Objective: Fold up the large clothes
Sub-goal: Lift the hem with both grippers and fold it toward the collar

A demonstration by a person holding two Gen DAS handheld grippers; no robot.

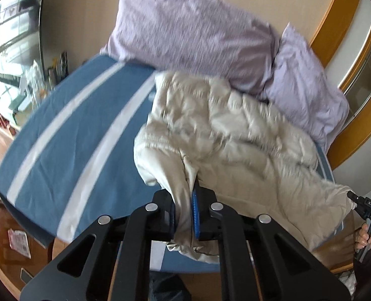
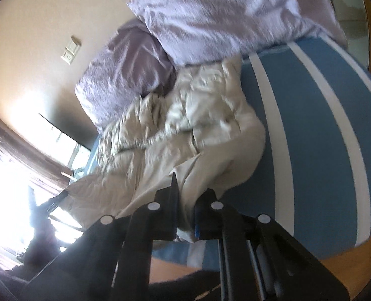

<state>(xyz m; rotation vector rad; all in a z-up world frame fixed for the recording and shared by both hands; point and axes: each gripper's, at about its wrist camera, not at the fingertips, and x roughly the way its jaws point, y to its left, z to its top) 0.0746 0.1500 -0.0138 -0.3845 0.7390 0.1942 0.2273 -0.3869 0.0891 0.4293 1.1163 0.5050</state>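
Observation:
A cream quilted jacket (image 1: 230, 130) lies crumpled on a bed with a blue sheet with white stripes (image 1: 67, 145). My left gripper (image 1: 185, 200) is shut on one edge of the jacket, cloth pinched between its blue pads. My right gripper (image 1: 353, 198) shows at the far right of the left wrist view, shut on another corner of the jacket. In the right wrist view the jacket (image 2: 185, 125) spreads away from my right gripper (image 2: 185, 200), which pinches its near edge, and the left gripper (image 2: 57, 200) shows dimly at the left.
Two lilac pillows (image 1: 185, 32) (image 1: 308, 87) lie at the head of the bed against a beige wall. A wooden frame (image 1: 336, 25) is on the right. A cluttered shelf (image 1: 22, 87) and wooden floor are on the left. A bright window (image 2: 10, 188) glares.

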